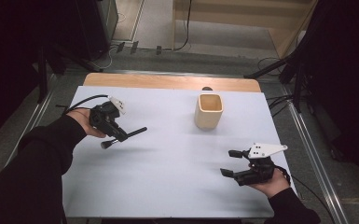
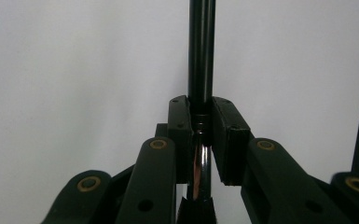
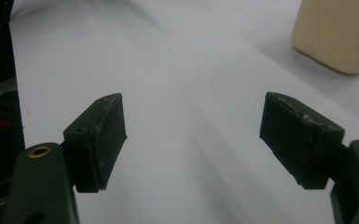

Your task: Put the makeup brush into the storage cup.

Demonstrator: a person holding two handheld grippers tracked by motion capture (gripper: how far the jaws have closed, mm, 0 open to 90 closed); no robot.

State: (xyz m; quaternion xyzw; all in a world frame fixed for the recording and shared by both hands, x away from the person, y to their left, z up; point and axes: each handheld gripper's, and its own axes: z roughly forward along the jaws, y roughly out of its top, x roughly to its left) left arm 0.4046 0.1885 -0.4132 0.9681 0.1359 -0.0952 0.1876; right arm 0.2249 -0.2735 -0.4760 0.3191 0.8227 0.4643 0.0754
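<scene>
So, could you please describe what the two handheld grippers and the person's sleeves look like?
Both grippers, left gripper and right gripper, are black, with brass-coloured pivot pins and blocky jaw pads. Each carries a pale three-cornered plate and trails a black cable. The sleeves are black.

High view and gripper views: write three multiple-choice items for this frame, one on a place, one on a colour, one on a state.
1. Where does the cup stand?
A. toward the table's far edge, right of centre
B. at the near left corner
C. on the floor

2. What colour is the cup?
A. red
B. cream
C. blue

3. How do the grippers stand?
A. both open
B. both shut on the cup
C. left gripper shut on a black pen, right gripper open

Answers:
1 A, the high view shows it upright on the white table, near the far edge.
2 B, its walls are pale cream.
3 C, the left gripper view shows the pen clamped between the jaws; the right gripper view shows jaws wide apart around nothing.
</scene>
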